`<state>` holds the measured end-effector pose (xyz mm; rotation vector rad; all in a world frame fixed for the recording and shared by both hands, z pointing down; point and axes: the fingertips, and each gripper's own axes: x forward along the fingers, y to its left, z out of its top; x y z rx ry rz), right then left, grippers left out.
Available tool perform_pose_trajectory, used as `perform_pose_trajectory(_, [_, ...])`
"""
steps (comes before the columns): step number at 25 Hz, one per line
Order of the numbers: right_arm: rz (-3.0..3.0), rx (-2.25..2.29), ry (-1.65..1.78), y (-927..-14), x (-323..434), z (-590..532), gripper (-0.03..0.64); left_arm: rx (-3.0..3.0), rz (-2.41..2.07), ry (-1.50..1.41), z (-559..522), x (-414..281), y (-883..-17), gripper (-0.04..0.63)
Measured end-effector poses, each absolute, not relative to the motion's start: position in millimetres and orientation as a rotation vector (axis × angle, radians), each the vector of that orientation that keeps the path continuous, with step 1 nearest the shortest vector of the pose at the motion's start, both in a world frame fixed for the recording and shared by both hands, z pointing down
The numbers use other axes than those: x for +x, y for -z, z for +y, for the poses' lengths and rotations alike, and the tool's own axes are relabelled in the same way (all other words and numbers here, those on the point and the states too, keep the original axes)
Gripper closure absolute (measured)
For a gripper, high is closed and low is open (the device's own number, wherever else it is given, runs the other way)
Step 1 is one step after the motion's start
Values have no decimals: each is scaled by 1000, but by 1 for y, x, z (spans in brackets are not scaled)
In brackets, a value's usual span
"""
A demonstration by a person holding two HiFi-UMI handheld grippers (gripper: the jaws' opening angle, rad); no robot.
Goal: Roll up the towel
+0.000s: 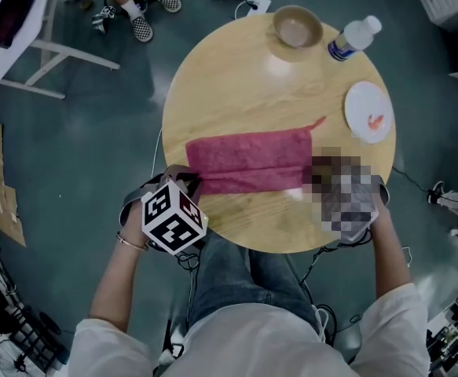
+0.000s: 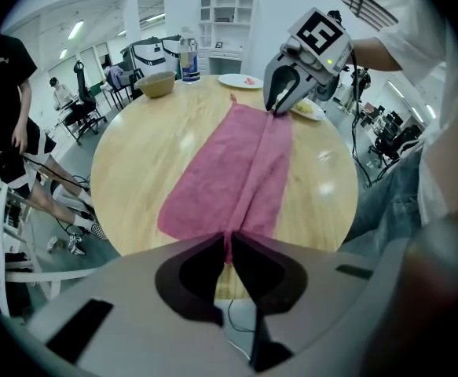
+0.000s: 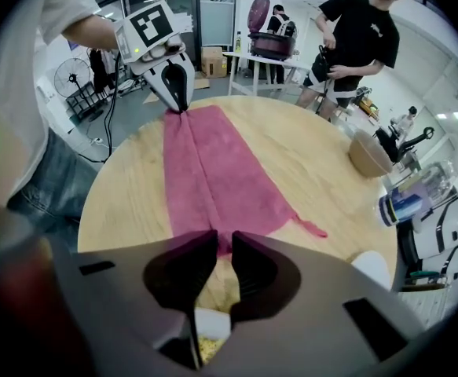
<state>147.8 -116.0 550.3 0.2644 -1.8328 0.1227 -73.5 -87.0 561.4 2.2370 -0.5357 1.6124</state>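
Observation:
A dark pink towel (image 1: 248, 162), folded into a long strip, lies flat across the near part of the round wooden table (image 1: 244, 77). My left gripper (image 1: 192, 182) is at the strip's left end. In the left gripper view its jaws (image 2: 229, 246) are pinched on the towel's (image 2: 236, 171) end fold. My right gripper (image 1: 312, 171), partly under a mosaic patch, is at the right end. In the right gripper view the towel's (image 3: 213, 171) edge sits between its nearly closed jaws (image 3: 223, 246). Each gripper shows in the other's view, tips on the far end: right gripper (image 2: 278, 110), left gripper (image 3: 177, 104).
A brown bowl (image 1: 297, 27), a water bottle (image 1: 354, 38) and a white plate (image 1: 368, 111) sit on the table's far and right side. A loose pink tail of the towel (image 1: 316, 122) points toward the plate. A person in black (image 3: 354, 38) stands beyond the table.

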Motion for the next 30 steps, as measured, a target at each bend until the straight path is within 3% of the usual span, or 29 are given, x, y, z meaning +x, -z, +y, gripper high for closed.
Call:
perform_pose_trajectory(9, [-1885, 286, -96, -519, 155, -100, 555, 2286, -565, -1587, -71, -84, -534, 511])
perform_pose_trajectory(26, [-1816, 137, 53, -556, 151, -71, 531, 2377, -532, -1760, -51, -59, -559, 520])
perform_pose_trajectory(30, [-1808, 139, 82, -559, 150, -75, 560, 2369, -546, -1778, -53, -59, -565, 531])
